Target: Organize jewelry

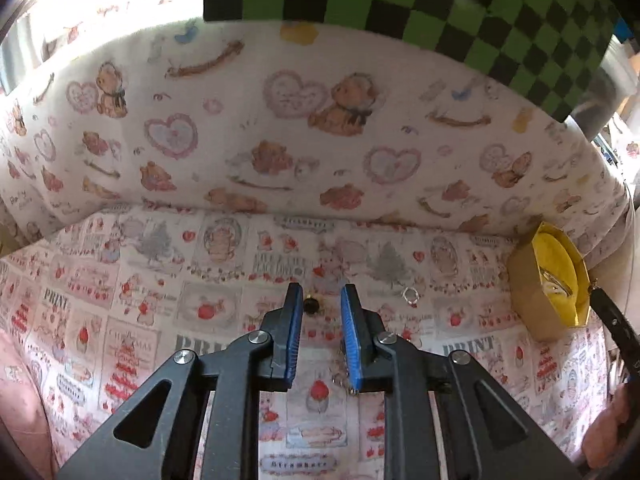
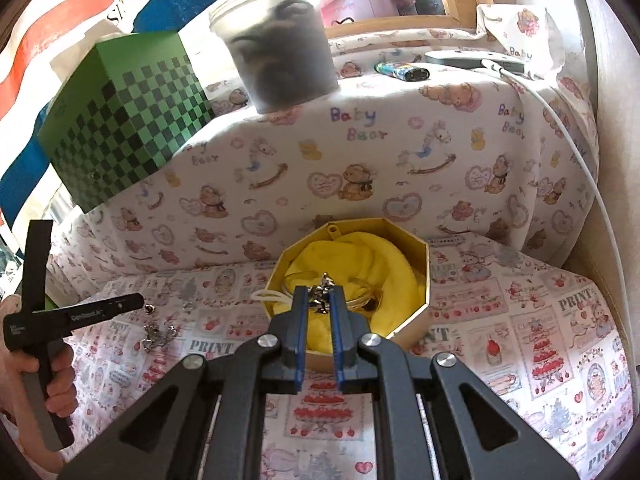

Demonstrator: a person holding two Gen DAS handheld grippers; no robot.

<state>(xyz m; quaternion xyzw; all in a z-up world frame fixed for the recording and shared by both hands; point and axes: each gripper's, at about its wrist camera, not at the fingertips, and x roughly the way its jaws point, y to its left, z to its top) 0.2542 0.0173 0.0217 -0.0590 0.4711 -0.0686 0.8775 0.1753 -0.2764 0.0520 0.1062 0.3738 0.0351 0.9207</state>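
Observation:
My right gripper [image 2: 320, 294] is shut on a small silver trinket [image 2: 322, 295], held just over the open octagonal gold box [image 2: 425, 280] lined with yellow cloth [image 2: 352, 256]. My left gripper [image 1: 320, 298] hovers above the printed cloth with its blue pads [image 1: 351, 332] a little apart and nothing between them. On the cloth past its tips lie a small dark-and-gold piece [image 1: 311, 305] and a silver ring [image 1: 411, 295]. A silver chain [image 1: 345, 372] lies by the right finger. The gold box [image 1: 536, 300] stands at the right in the left wrist view.
A pile of silver jewelry [image 2: 160, 334] lies on the cloth near the left gripper [image 2: 128, 303], held by a person's hand [image 2: 56, 376]. A raised bear-print ledge [image 2: 360, 152] carries a green checkered box [image 2: 124, 120], a plastic jar [image 2: 280, 48], a lighter [image 2: 402, 71] and a white cable [image 2: 568, 140].

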